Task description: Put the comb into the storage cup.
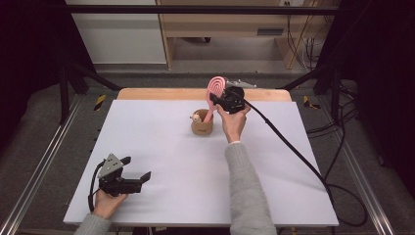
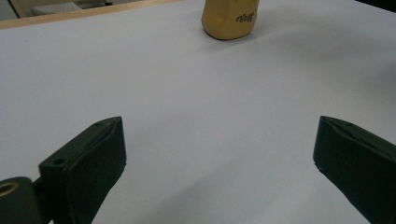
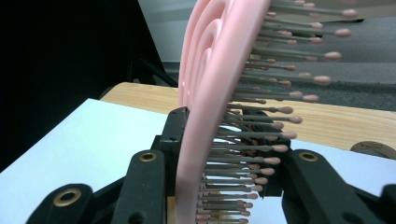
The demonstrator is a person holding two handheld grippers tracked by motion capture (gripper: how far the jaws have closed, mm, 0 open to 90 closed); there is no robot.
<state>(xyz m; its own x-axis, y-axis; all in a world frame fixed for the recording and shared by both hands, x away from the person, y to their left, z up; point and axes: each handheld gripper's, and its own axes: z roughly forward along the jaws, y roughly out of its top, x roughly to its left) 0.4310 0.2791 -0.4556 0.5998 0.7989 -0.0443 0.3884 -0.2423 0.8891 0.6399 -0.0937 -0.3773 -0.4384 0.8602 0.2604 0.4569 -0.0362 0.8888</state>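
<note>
Here we hold the right gripper (image 1: 221, 101) clamped on the pink brush (image 1: 214, 93), near the table's (image 1: 161, 147) far edge; its handle appears to reach into the tan cup (image 1: 201, 125). Our left gripper (image 1: 133, 169) rests at the near left corner, jaws apart, holding nothing.

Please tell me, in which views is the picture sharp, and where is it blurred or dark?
High view: evenly lit white table, dark surroundings at both sides, pink hairbrush small but clear. Left gripper view: the tan cup is slightly soft, and the near black jaws are dim. Right gripper view: the hairbrush bristles are very close and blurred toward the top; the left background is black.
</note>
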